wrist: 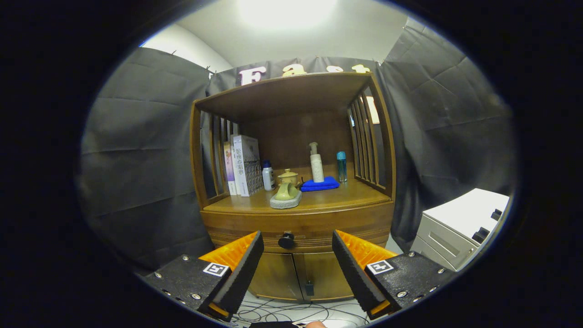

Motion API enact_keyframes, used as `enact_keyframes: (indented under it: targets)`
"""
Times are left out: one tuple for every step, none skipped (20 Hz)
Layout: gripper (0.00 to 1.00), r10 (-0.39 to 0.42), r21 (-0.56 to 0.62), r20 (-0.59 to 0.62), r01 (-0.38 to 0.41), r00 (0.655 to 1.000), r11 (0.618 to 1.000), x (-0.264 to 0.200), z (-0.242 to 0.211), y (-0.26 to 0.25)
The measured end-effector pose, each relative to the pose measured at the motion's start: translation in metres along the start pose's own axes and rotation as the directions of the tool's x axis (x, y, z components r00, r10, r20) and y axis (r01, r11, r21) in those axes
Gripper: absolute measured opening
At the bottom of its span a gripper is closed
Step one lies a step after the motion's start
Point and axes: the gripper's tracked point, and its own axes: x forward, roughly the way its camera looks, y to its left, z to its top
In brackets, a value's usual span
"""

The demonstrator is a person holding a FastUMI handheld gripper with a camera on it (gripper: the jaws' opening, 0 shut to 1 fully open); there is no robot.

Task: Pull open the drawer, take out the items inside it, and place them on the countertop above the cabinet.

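A wooden cabinet (296, 223) stands ahead, its drawer (255, 228) closed, with a round dark knob (286, 240) at the middle of the drawer front. The countertop (355, 193) above the drawer is the floor of an open shelf. My gripper (297, 242) is open, its two fingers spread wide apart with nothing between them. The knob sits beyond the fingertips, roughly centred in the gap and slightly toward the left finger. The drawer's contents are hidden.
On the countertop stand books (243, 165), a small white bottle (268, 176), a yellow-green tea set on a grey tray (286, 196), a pump bottle (316, 162) on a blue cloth (320, 184) and a blue bottle (341, 166). A white cabinet (460, 223) stands right. Cables (291, 312) lie on the floor.
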Motion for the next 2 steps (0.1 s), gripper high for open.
enact_keyframes:
  targets:
    - [0.94, 0.001, 0.001, 0.004, -0.001, 1.000, 1.000, -0.0003, 0.0022, 0.0003]
    - [0.94, 0.001, 0.004, 0.009, -0.001, 1.000, 1.000, -0.0004, 0.0048, 0.0001]
